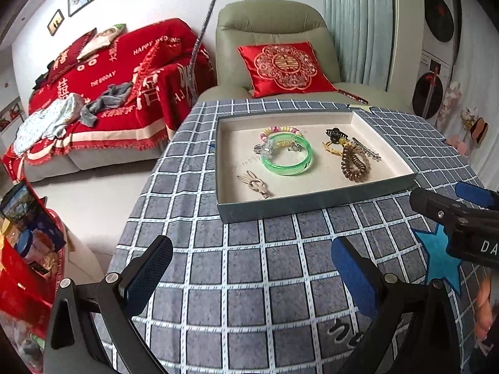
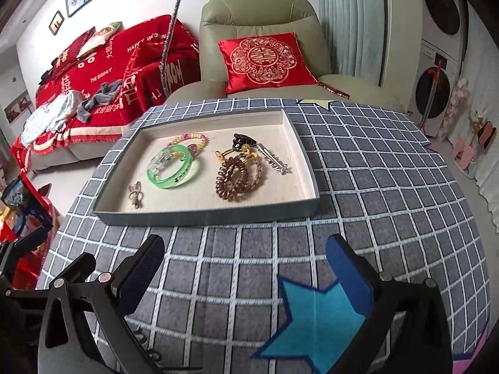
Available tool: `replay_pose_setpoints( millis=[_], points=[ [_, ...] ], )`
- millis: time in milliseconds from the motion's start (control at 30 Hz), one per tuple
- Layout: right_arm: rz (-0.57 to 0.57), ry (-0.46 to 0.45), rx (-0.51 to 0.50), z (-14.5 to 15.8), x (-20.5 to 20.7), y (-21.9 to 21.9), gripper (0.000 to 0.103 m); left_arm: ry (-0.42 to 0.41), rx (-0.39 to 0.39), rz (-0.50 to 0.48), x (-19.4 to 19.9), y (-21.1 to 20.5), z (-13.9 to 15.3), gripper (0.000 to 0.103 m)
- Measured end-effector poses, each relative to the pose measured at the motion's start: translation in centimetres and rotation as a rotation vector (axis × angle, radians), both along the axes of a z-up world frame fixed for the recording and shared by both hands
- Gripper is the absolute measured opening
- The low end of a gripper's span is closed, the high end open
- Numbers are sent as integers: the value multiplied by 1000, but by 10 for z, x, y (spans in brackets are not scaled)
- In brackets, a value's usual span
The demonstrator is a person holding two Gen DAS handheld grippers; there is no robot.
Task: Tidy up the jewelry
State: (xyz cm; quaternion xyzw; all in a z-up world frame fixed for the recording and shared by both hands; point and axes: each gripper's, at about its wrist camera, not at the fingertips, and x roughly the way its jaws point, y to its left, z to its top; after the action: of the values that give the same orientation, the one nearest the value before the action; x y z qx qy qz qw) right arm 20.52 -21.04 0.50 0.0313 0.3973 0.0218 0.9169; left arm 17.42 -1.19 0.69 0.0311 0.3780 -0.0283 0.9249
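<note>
A checked felt tablecloth (image 2: 374, 187) carried a shallow rectangular tray (image 2: 205, 216) at its far side. Inside lay a glossy green bangle (image 2: 173, 171) left, a coiled brown hair tie (image 2: 230, 180) right. Left gripper (image 1: 249, 277) and right gripper (image 2: 246, 277) hovered near, fingers spread, empty.

Left gripper (image 1: 251, 272) spread wide and empty above checked tablecloth (image 1: 249, 280), shallow tray (image 1: 312, 202) beyond held green bangle (image 1: 287, 154), coil hair tie (image 1: 355, 163), rabbit clip (image 1: 254, 184), right gripper (image 1: 461, 215) at right edge.
</note>
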Motion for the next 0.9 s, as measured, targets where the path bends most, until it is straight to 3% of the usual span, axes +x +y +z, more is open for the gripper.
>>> replay_pose_setpoints(
  millis=[367,900],
  points=[
    [-16,-69,-44,11,-33,8,103,-57,-10,48,-26,3,8,103],
    [-18,-127,-132,18,-51,14,103,-44,-7,68,-35,3,7,103]
  ],
)
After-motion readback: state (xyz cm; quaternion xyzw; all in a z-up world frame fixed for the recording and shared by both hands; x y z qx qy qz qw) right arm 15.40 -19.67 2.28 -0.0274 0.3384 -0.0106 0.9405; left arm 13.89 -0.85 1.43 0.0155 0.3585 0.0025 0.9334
